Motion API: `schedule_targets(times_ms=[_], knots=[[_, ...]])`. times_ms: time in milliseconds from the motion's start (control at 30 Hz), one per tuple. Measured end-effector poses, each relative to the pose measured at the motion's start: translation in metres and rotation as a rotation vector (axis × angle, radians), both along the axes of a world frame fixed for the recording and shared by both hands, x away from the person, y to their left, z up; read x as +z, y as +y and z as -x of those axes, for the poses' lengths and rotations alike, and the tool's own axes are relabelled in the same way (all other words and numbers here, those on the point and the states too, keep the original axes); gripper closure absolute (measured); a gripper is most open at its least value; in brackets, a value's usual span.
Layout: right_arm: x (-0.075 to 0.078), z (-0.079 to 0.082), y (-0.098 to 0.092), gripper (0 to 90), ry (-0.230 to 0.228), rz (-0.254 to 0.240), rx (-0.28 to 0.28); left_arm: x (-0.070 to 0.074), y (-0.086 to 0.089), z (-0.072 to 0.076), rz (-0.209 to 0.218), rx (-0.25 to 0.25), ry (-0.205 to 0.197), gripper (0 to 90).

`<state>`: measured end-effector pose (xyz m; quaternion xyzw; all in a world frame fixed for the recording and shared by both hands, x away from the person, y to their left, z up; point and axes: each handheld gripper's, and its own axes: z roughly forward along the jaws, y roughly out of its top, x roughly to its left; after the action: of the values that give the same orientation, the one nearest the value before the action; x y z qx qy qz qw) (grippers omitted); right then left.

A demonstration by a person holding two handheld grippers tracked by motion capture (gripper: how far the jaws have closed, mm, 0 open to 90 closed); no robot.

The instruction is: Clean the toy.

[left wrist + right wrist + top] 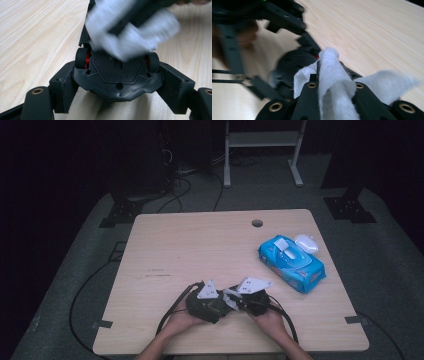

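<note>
Gripping toy car (117,75) steady, left gripper (117,82) lets right gripper (334,92), clamped on wet wipe (332,75), scrub its underside.

Between my left gripper's (117,100) black jaws sits a toy car (117,72) with a dark charcoal underside, black tyres and bright red wheel hubs. The wipe (334,82) pinched in my right gripper (334,86) is plain white, with no print; that gripper's jaws are black with brass-coloured rivets. Under both lies the table (200,245), pale wood with fine tan grain. Off to my right gripper's far side rests a wipes pack (292,262), vivid blue with a lighter blue lid panel and small red markings, and a white flap beside it. Each gripper carries a light grey plate on top.
</note>
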<state>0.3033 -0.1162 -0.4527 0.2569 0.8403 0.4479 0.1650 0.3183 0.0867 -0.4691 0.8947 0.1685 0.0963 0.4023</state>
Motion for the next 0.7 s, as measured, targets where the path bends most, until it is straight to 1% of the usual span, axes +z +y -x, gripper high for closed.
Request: schedule_targets(times_ms=[33, 67, 100, 133, 167, 200, 233, 267, 300, 333, 367, 433, 467, 500, 533, 567, 633, 667, 700], knots=[[0.000, 0.002, 0.003, 83.8, 0.013, -0.016, 0.023, 0.000, 0.000, 0.000, -0.007, -0.004, -0.004, 23.6], [0.000, 0.002, 0.003, 83.8, 0.013, -0.016, 0.023, 0.000, 0.000, 0.000, -0.007, -0.004, -0.004, 23.6], [0.000, 0.009, 0.016, 83.7, 0.018, -0.031, 0.097, 0.001, -0.001, 0.000, -0.017, -0.008, -0.010, 23.7], [0.000, 0.010, 0.020, 83.7, 0.014, -0.027, 0.111, 0.000, -0.001, 0.000, -0.017, -0.006, -0.010, 23.6], [0.001, 0.010, 0.022, 83.5, 0.011, -0.022, 0.113, 0.000, -0.001, 0.001, -0.005, 0.004, -0.005, 23.6], [0.001, 0.006, 0.022, 83.5, 0.009, -0.021, 0.098, 0.000, -0.001, 0.001, 0.002, 0.008, -0.002, 23.7], [0.002, 0.003, 0.021, 83.5, 0.005, -0.014, 0.076, 0.001, 0.000, 0.001, -0.003, 0.004, -0.004, 23.6], [0.002, -0.002, 0.017, 83.5, -0.006, -0.005, 0.030, 0.001, 0.000, 0.001, -0.002, 0.004, -0.004, 23.7], [0.002, -0.007, 0.013, 83.7, -0.013, -0.004, -0.002, 0.002, 0.000, 0.001, 0.001, 0.001, -0.009, 23.7], [0.002, -0.010, 0.010, 83.7, -0.004, -0.005, -0.028, 0.002, 0.000, 0.001, 0.004, 0.003, -0.008, 23.7], [0.002, -0.011, 0.009, 83.7, 0.012, -0.019, -0.027, 0.002, 0.000, 0.000, 0.006, 0.003, -0.004, 23.6], [0.002, -0.011, 0.011, 83.8, 0.009, -0.026, -0.020, 0.002, 0.000, 0.000, 0.008, 0.004, -0.004, 23.6], [0.003, -0.009, 0.018, 83.7, 0.023, -0.036, 0.016, 0.001, 0.000, 0.001, 0.001, 0.002, -0.006, 23.6], [0.004, -0.009, 0.022, 83.6, 0.023, -0.031, 0.026, 0.001, 0.000, 0.001, 0.001, 0.002, -0.006, 23.7], [0.005, -0.009, 0.027, 83.6, 0.003, -0.012, 0.038, 0.003, 0.001, 0.001, -0.009, -0.001, -0.013, 23.6], [0.006, -0.009, 0.028, 83.6, -0.009, 0.001, 0.037, 0.003, 0.001, 0.001, -0.004, -0.001, -0.014, 23.7], [0.008, -0.013, 0.025, 83.5, -0.033, 0.027, -0.002, 0.004, 0.003, 0.001, 0.007, 0.007, -0.009, 23.7], [0.008, -0.013, 0.025, 83.5, -0.033, 0.027, -0.002, 0.004, 0.003, 0.001, 0.007, 0.007, -0.009, 23.6], [0.008, -0.015, 0.022, 83.5, -0.033, 0.037, -0.015, 0.004, 0.003, 0.001, 0.008, 0.009, -0.010, 23.6]])
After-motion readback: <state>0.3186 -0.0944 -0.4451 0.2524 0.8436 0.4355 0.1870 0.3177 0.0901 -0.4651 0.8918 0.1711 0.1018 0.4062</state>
